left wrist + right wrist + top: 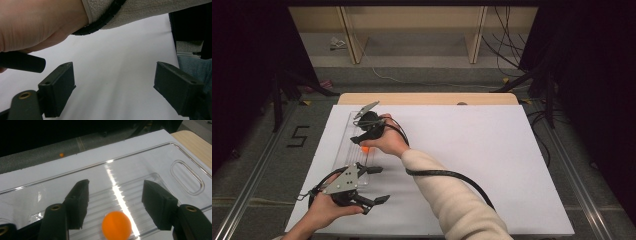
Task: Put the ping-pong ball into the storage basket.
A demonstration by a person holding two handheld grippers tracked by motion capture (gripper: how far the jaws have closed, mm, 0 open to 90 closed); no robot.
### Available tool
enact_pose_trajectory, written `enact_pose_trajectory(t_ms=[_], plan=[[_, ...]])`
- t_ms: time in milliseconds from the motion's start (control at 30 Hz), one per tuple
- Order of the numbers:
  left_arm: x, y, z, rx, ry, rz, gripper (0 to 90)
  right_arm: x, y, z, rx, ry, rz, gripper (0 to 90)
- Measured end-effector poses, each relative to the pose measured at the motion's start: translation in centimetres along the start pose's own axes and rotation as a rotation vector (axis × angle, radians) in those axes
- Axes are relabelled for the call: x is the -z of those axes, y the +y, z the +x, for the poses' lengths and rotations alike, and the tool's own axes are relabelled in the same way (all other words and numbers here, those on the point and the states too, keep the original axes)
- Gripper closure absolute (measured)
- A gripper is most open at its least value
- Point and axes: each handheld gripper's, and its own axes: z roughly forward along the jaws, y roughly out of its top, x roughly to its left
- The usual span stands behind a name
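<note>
An orange ball (116, 225) lies loose on a clear tray (150, 162) between the right gripper's (115, 197) parted fingers; the left gripper (113, 87) hovers with fingers apart over the white worktop (492, 150).

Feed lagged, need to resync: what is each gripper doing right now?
Left gripper: open, holding nothing.
Right gripper: open over the clear tray; orange ball lies free between its fingers.

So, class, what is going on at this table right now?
A person holds a two-jaw gripper in each hand over a white table. The right gripper is poised over a clear plastic tray; its jaws stand open, and an orange ball lies loose on the tray between them, untouched. The left gripper waits open near the table's front edge with nothing between its jaws.
</note>
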Motion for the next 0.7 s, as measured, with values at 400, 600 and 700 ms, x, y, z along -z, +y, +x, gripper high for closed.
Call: enact_pose_trajectory(t_ms=[400,600,700], plan=[[0.0,0.0,0.0,0.000,0.002,0.000,16.3,1.9,-0.2,-0.2,-0.014,-0.026,-0.046,25.2],[0.0,0.0,0.0,-0.002,0.003,0.003,16.3,3.0,-0.4,-0.5,-0.025,-0.038,-0.067,22.1],[0.0,0.0,0.0,-0.002,0.003,0.002,16.3,3.5,-0.5,-0.7,-0.028,-0.043,-0.068,20.6]])
